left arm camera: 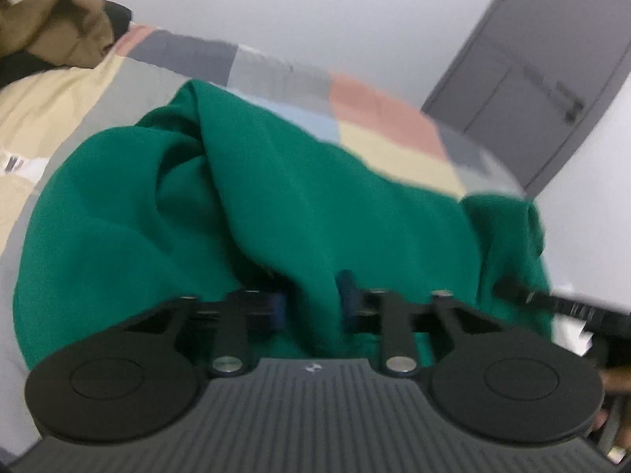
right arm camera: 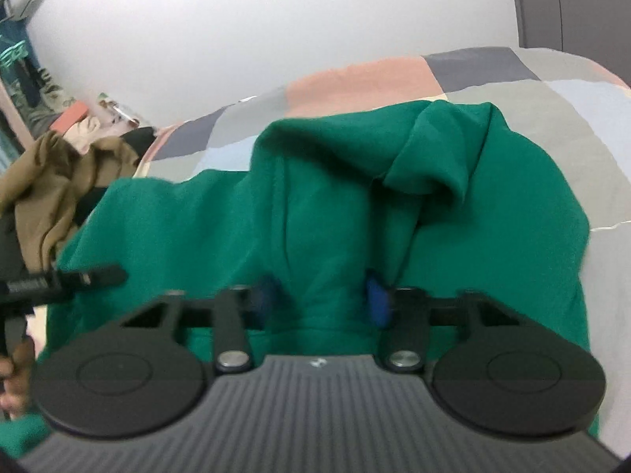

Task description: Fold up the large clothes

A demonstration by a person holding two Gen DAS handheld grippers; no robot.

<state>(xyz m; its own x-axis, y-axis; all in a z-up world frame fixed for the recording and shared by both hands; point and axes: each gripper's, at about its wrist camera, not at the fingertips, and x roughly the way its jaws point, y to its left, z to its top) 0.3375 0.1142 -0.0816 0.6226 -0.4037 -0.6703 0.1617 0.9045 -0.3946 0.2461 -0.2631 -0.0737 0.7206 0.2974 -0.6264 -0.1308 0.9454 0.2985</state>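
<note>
Green garment [left arm camera: 299,197] lies bunched on the patchwork bed [left arm camera: 378,106]. Left claw [left arm camera: 311,303] and right claw [right arm camera: 319,295], 2 side by side, each grasp its near hem; cloth extends straight ahead.

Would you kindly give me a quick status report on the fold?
Left gripper shut on green garment. Right gripper shut on it too. Garment bunched on patchwork bedspread, unfolded. Brown clothing heaped beside it.

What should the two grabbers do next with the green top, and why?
Probably lift and spread apart. The left hand-held gripper and right hand-held gripper each pinch a bunched fold of the green top, which lies crumpled on the patchwork blanket.
</note>
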